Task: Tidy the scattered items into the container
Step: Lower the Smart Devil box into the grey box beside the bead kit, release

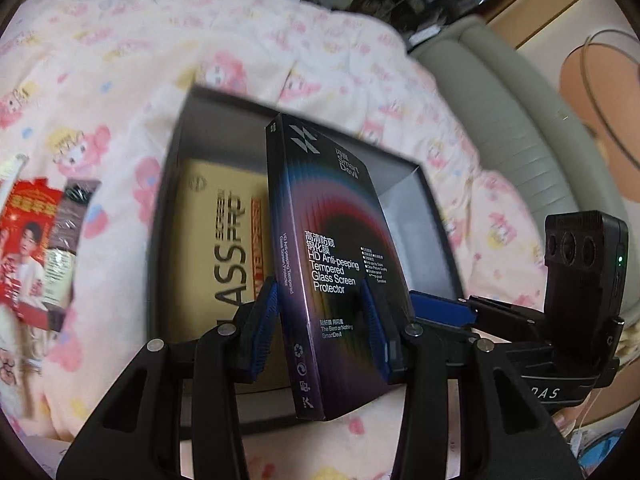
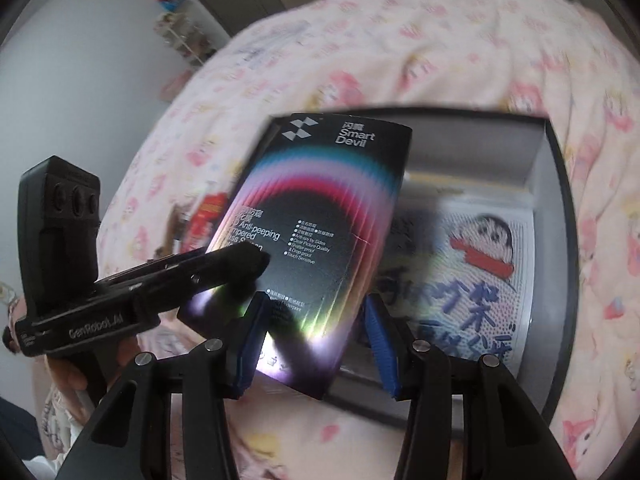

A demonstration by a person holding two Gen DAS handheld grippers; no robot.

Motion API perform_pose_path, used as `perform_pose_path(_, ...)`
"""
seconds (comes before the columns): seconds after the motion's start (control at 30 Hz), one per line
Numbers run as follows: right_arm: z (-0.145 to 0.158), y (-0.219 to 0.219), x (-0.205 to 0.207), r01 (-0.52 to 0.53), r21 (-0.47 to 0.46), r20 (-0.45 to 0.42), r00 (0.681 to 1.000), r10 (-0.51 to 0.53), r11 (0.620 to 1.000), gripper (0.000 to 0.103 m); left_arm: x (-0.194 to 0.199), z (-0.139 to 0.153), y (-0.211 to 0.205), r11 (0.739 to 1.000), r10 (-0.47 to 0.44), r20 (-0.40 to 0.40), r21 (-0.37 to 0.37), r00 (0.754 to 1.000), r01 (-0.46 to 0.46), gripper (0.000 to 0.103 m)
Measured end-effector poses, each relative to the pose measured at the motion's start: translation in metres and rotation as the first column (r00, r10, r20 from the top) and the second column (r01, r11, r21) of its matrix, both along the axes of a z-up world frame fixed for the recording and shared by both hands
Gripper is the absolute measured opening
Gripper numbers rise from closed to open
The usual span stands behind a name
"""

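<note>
One black screen-protector box (image 1: 332, 264) stands between the left claw's pads. One open grey container (image 1: 404, 184) lies beyond the claw, holding one yellow box (image 1: 224, 236) and one cartoon picture (image 2: 476, 276). Left of the claw lie one red packet (image 1: 28, 244) and one small bottle (image 1: 64, 248)

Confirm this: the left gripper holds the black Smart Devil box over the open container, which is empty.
Not empty. The left gripper holds the black Smart Devil box over the open container, but a yellow box lies inside, as the left wrist view shows.
</note>
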State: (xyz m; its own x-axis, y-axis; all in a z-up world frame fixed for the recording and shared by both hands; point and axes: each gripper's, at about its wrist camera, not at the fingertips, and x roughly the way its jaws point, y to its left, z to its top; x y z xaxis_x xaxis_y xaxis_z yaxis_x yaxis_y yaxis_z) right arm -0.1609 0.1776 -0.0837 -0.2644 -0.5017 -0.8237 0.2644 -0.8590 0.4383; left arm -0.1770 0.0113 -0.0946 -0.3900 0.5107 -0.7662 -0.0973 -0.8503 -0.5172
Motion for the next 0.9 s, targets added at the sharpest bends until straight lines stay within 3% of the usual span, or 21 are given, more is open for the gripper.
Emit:
perform_pose_path(0.13, -0.025, 0.0, -0.003, -0.007, -0.016, 0.088, 0.996, 0.009, 1.0, 0.044, -0.003, -0.016, 0.007, 0.999, -0.006, 0.063, -0.05, 0.998, 0.009, 0.042)
perform_pose_path(0.27, -0.035, -0.003, -0.004, -0.004, 0.024, 0.106, 0.994, 0.002, 1.0, 0.044, -0.002, -0.03, 0.017, 0.995, -0.015, 0.1, -0.092, 0.995, 0.025, 0.04)
perform_pose_path(0.37, -0.04, 0.005, -0.005, 0.01, -0.003, 0.113, 0.994, -0.01, 1.0, 0.044, -0.003, -0.038, 0.027, 0.978, -0.009, 0.124, -0.204, 0.992, 0.034, 0.042)
perform_pose_path(0.5, -0.026, 0.027, -0.002, 0.086, 0.007, 0.06, 0.995, -0.086, 0.996, 0.044, 0.001, -0.027, 0.041, 0.939, -0.02, 0.085, -0.34, 0.996, 0.048, 0.042)
perform_pose_path(0.67, -0.005, 0.043, 0.003, 0.202, 0.123, -0.091, 0.977, -0.192, 0.972, 0.044, -0.001, -0.018, 0.064, 0.938, -0.072, 0.051, -0.335, 0.996, 0.085, 0.055)
perform_pose_path(0.9, -0.001, 0.053, 0.0, 0.253, 0.162, -0.133, 0.963, -0.233, 0.954, 0.044, -0.012, -0.03, 0.103, 0.924, -0.132, 0.084, -0.351, 0.988, 0.154, 0.057)
